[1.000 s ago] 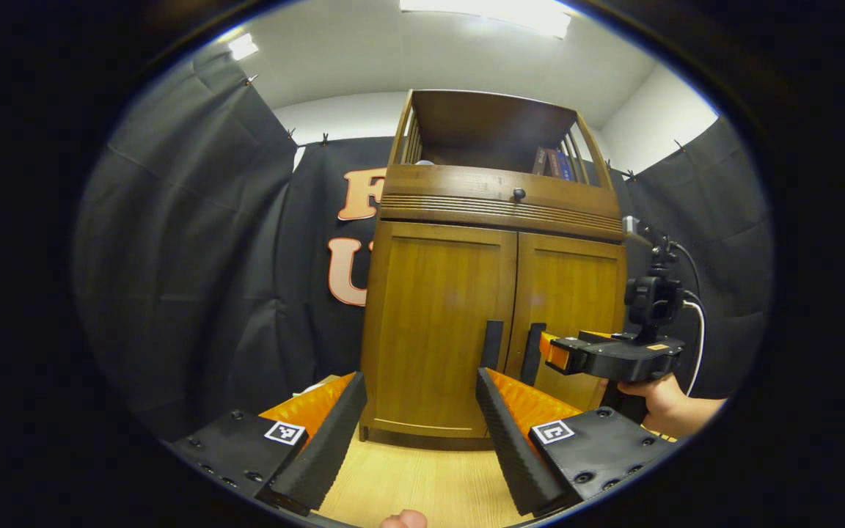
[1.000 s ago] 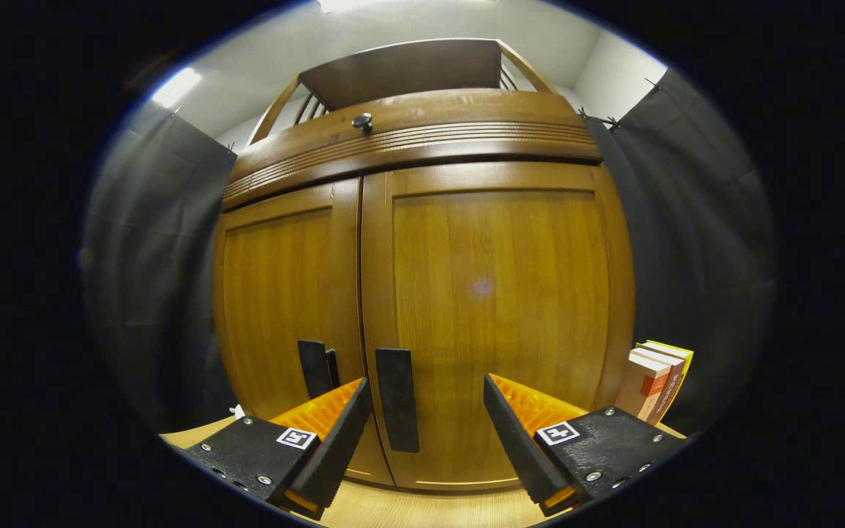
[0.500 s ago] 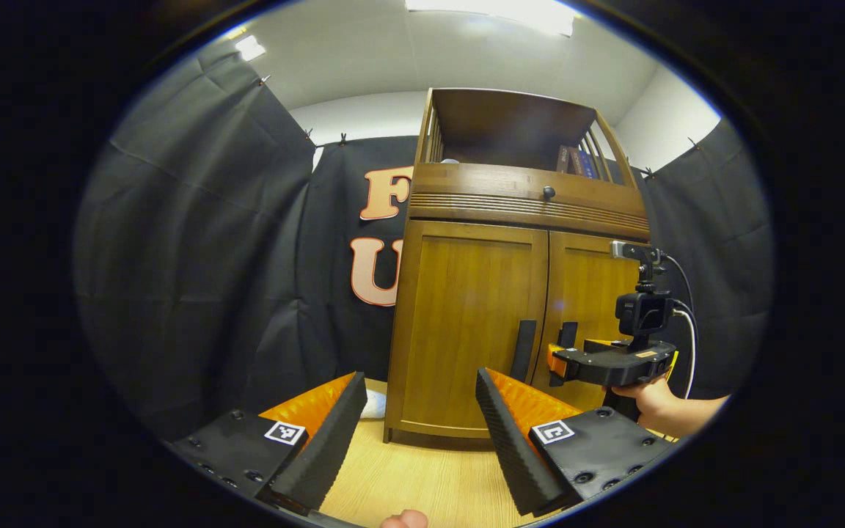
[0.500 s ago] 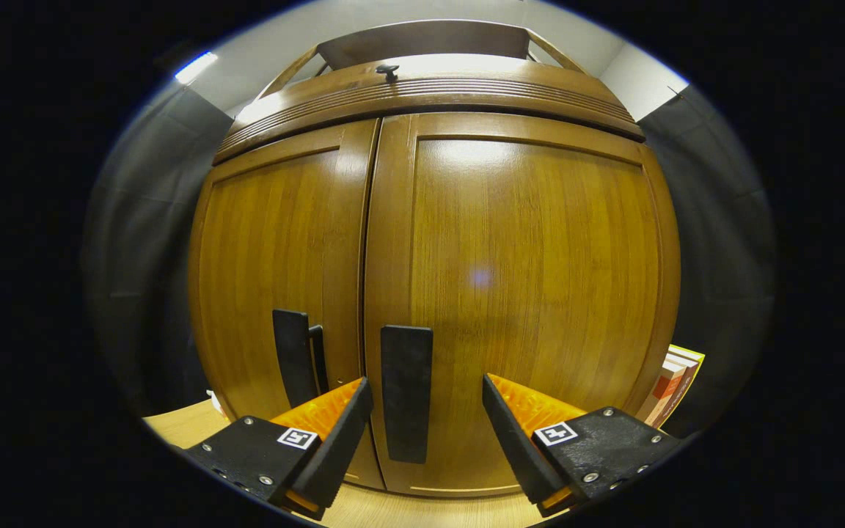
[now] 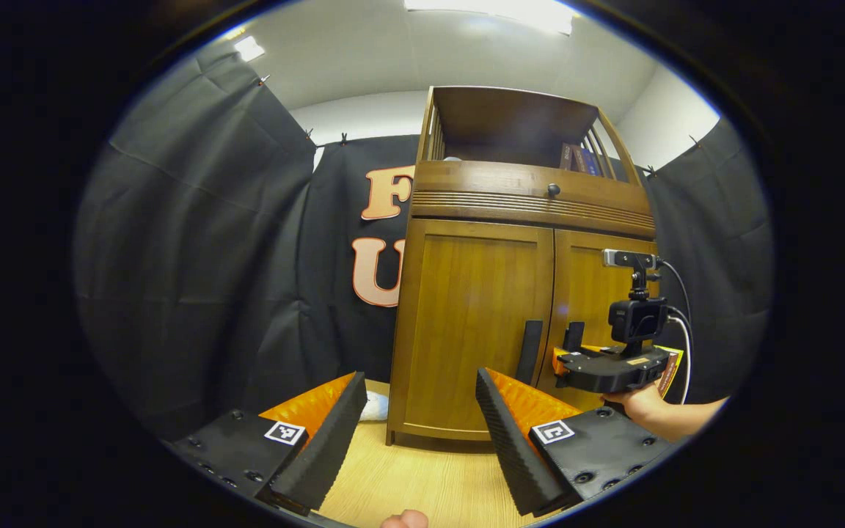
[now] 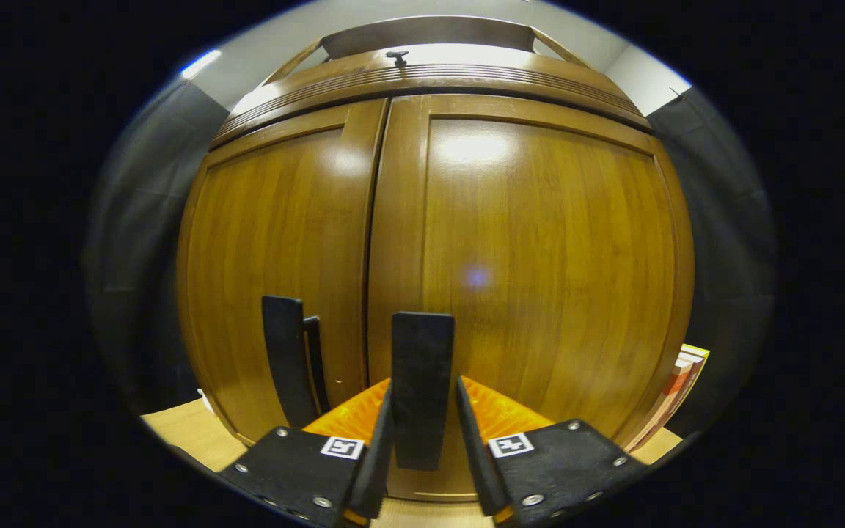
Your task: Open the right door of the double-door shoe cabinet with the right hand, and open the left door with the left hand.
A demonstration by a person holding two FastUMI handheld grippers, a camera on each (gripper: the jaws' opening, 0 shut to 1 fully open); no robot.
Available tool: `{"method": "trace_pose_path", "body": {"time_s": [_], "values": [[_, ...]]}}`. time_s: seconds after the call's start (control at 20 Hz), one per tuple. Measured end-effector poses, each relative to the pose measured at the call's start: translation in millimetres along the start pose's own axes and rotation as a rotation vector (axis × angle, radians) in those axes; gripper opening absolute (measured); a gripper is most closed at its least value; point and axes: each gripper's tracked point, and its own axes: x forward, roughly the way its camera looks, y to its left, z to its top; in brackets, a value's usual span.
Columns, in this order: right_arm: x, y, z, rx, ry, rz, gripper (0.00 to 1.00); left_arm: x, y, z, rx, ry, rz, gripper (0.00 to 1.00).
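Observation:
The wooden shoe cabinet has both doors closed. In the right gripper view my right gripper (image 6: pixel 422 389) is shut on the dark vertical handle (image 6: pixel 422 359) of the right door (image 6: pixel 547 249), a finger pressing each side. The left door (image 6: pixel 276 235) and its handle (image 6: pixel 284 359) lie just to the left. In the left gripper view my left gripper (image 5: pixel 419 378) stands open with nothing between its fingers, well back from the left door (image 5: pixel 474 315) and its handle (image 5: pixel 530 350). There the right gripper (image 5: pixel 563 361), held by a hand (image 5: pixel 639 403), sits at the right door's handle (image 5: pixel 574 335).
A drawer with a small knob (image 5: pixel 554 189) and an open shelf holding books (image 5: pixel 576 158) top the cabinet. More books (image 6: pixel 679 370) stand against its right side. A white thing (image 5: pixel 373 405) lies on the wooden floor (image 5: pixel 422 477) at its left foot.
My right gripper moved in toward the right door and shut on its handle; it was open before. The left gripper drifted slightly left and stayed open.

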Motion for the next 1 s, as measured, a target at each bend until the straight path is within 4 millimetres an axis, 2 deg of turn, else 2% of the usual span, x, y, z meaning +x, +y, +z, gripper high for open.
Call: {"method": "trace_pose_path", "body": {"time_s": [0.1, 0.15, 0.2, 0.25, 0.3, 0.4, 0.45, 0.5, 0.55, 0.6, 0.65, 0.7, 0.8, 0.85, 1.0], "values": [[-4, 0, -1, 0.03, 0.004, 0.021, 0.36, -2, 1, 3, 0.009, -0.013, 0.006, 0.96], [-3, 0, -1, 0.035, 0.005, 0.03, 0.34, -3, 2, 4, 0.016, -0.015, 0.01, 0.96], [-3, 0, -1, 0.031, 0.01, 0.035, 0.23, -3, 2, 5, 0.022, -0.019, 0.013, 0.92], [-2, 1, -2, 0.026, 0.015, 0.033, 0.27, -4, 1, 7, 0.023, -0.022, 0.015, 0.96], [-3, 1, -2, 0.023, 0.016, 0.029, 0.22, -6, 1, 6, 0.019, -0.023, 0.018, 0.95], [-6, 0, -2, 0.026, 0.023, 0.019, 0.22, -11, -2, 7, 0.009, -0.022, 0.016, 0.93], [-7, 0, -3, 0.022, 0.026, 0.017, 0.27, -13, -4, 6, 0.007, -0.02, 0.013, 0.93], [-13, 1, -2, 0.012, 0.024, 0.021, 0.22, -15, -4, 4, 0.006, -0.017, 0.013, 0.93], [-19, 1, -2, 0.009, 0.021, 0.025, 0.22, -18, -4, 4, 0.007, -0.013, 0.015, 0.93], [-27, 1, -2, 0.014, 0.017, 0.032, 0.27, -21, -4, 3, 0.009, -0.012, 0.016, 0.93], [-33, 1, -2, 0.02, 0.015, 0.039, 0.27, -25, -4, 4, 0.011, -0.013, 0.018, 0.92], [-38, 1, -3, 0.018, 0.015, 0.047, 0.22, -29, -5, 2, 0.011, -0.014, 0.018, 0.92], [-52, -1, -4, 0.008, 0.019, 0.06, 0.22, -32, -7, 4, 0.006, -0.016, 0.015, 0.92], [-60, -2, -3, 0.005, 0.017, 0.068, 0.27, -33, -8, 5, 0.003, -0.018, 0.015, 0.92], [-85, -9, -2, 0.008, 0.011, 0.087, 0.17, -37, -12, 5, -0.002, -0.022, 0.012, 0.93]]}}
